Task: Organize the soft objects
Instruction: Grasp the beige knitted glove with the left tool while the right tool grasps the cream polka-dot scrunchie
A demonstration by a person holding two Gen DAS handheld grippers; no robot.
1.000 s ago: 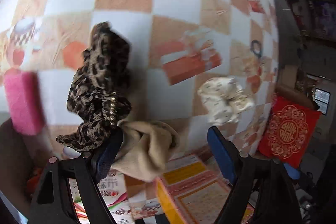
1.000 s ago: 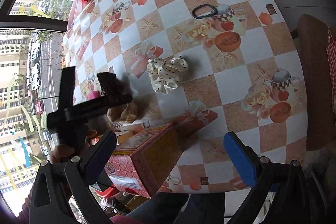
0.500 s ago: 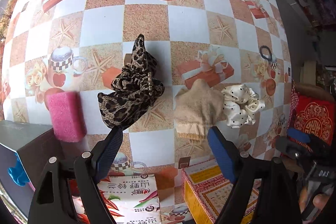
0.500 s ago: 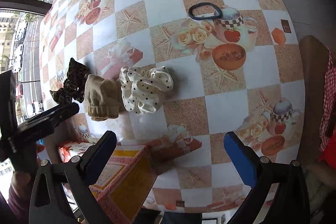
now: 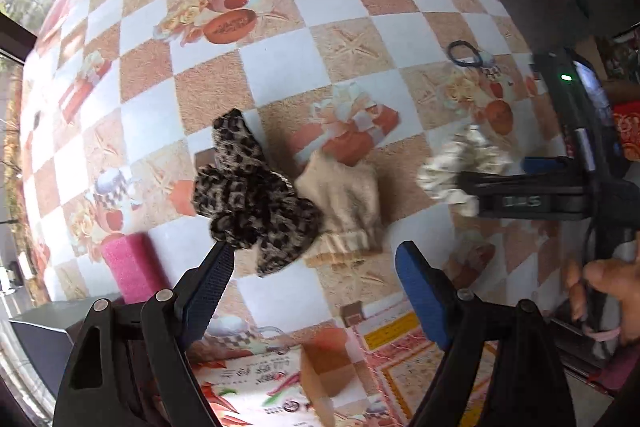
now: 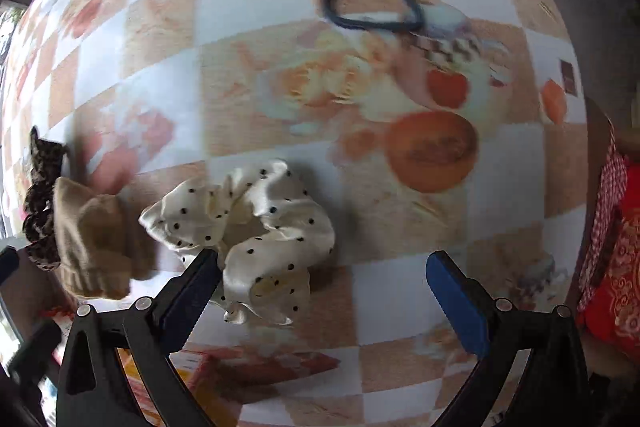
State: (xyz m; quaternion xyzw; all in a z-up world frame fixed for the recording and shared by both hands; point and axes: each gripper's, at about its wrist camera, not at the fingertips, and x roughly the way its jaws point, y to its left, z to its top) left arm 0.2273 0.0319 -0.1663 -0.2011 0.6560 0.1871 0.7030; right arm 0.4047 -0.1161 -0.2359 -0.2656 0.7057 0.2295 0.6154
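A leopard-print scrunchie (image 5: 250,203) lies on the checkered tablecloth (image 5: 276,67), touching a beige knitted sock (image 5: 344,203) to its right. My left gripper (image 5: 314,287) hangs open above the cloth just in front of both, nothing between its fingers. A cream polka-dot scrunchie (image 6: 248,231) lies right of the sock (image 6: 92,239); in the left wrist view the scrunchie (image 5: 460,163) is partly hidden by the right tool. My right gripper (image 6: 320,299) is open low over it, its left finger (image 6: 188,291) at the scrunchie's near edge. A dark hair tie (image 6: 372,7) lies farther back.
A pink sponge (image 5: 132,267) sits at the left by a grey box (image 5: 36,343). Printed cartons (image 5: 400,359) stand along the near table edge. A hand (image 5: 608,287) holds the right tool. A red cushion (image 6: 616,267) lies off the table's right edge.
The right gripper has come down close over the polka-dot scrunchie. The left gripper has let go of the sock and pulled up and away from the pile; sock and leopard scrunchie lie on the cloth.
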